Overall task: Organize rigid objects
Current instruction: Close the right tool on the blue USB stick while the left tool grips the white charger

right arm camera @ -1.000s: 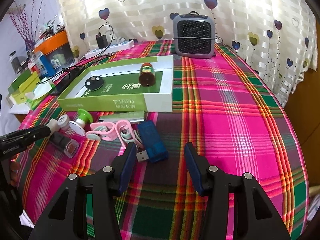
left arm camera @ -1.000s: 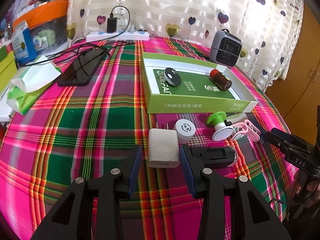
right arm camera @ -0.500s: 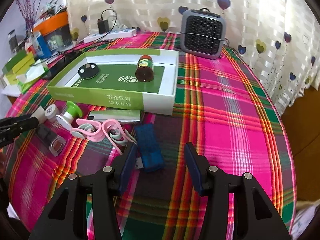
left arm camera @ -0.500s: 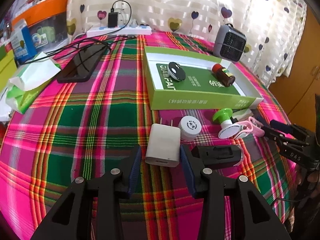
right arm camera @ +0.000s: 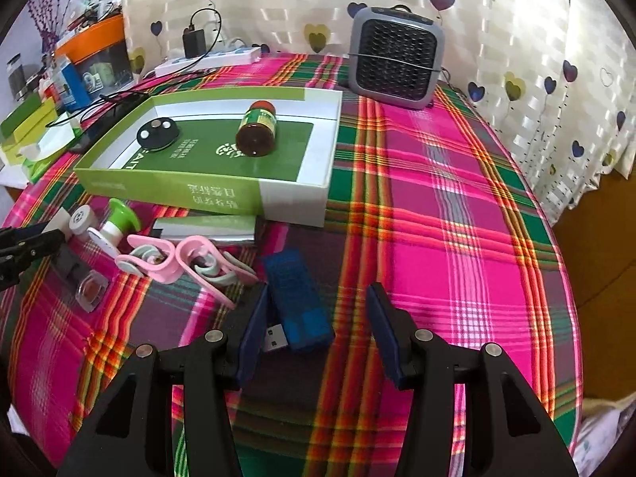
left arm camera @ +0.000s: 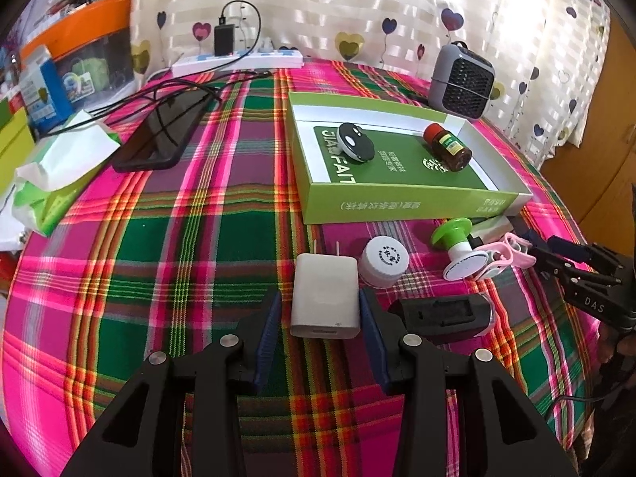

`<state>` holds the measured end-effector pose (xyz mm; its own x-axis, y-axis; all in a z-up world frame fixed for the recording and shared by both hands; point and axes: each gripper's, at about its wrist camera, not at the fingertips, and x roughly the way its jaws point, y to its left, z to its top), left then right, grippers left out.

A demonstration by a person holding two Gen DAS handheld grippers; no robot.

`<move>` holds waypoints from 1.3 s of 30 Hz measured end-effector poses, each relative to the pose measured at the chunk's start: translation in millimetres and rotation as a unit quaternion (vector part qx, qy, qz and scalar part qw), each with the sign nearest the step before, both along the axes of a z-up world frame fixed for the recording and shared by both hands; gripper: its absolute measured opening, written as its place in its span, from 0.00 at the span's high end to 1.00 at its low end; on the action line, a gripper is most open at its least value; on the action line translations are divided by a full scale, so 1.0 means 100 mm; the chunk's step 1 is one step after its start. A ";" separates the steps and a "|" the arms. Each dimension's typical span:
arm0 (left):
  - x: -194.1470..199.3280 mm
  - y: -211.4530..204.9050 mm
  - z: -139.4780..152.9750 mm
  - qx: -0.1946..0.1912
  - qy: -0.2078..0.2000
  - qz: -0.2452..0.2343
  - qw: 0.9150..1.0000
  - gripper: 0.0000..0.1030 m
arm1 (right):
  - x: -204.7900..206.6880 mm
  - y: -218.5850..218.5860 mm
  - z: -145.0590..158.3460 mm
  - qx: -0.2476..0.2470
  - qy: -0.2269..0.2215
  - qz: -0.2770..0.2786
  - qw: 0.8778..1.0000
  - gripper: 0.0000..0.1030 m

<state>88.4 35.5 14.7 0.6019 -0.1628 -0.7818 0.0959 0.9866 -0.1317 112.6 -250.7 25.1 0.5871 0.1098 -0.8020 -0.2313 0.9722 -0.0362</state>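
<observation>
A white charger plug (left arm camera: 324, 296) lies on the plaid cloth between the open fingers of my left gripper (left arm camera: 320, 322); its right side looks to touch the right pad. My right gripper (right arm camera: 316, 318) is open around a blue USB adapter (right arm camera: 296, 300), nearer the left finger. The green box lid (left arm camera: 397, 198) holds a round black-and-white disc (left arm camera: 355, 144) and a brown bottle (left arm camera: 447, 147). In front of the lid lie a white cap (left arm camera: 384, 258), a green-and-white suction piece (left arm camera: 457, 246), pink clips (right arm camera: 175, 256) and a black holder (left arm camera: 441, 312).
A black phone (left arm camera: 163, 135) with cables, a tissue pack (left arm camera: 59, 167) and boxes sit at the left. A power strip (left arm camera: 238, 59) and a grey heater (right arm camera: 395, 57) stand at the back. The right table edge (right arm camera: 564, 278) drops off.
My left gripper has moved forward, so the white plug now sits between its fingers. My right gripper has moved forward and left, so the blue adapter now lies between its fingers.
</observation>
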 end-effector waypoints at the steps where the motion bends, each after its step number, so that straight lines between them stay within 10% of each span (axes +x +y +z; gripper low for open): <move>1: 0.00 0.01 0.00 0.000 0.000 0.001 1.000 0.62 | 0.00 0.00 0.00 0.000 0.000 0.001 1.000 0.51; 19: 0.04 0.06 -0.01 -0.002 -0.001 0.007 1.000 0.62 | -0.01 0.02 -0.01 0.025 -0.001 0.019 0.999 0.75; 39: 0.03 0.10 0.01 -0.008 -0.003 0.012 1.000 0.68 | -0.02 0.02 0.00 0.026 -0.002 0.018 0.999 0.76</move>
<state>91.5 45.5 15.5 0.6105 -0.1606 -0.7755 0.0721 0.9864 -0.1474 110.6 -248.4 24.7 0.5851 0.1724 -0.7924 -0.2668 0.9637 0.0127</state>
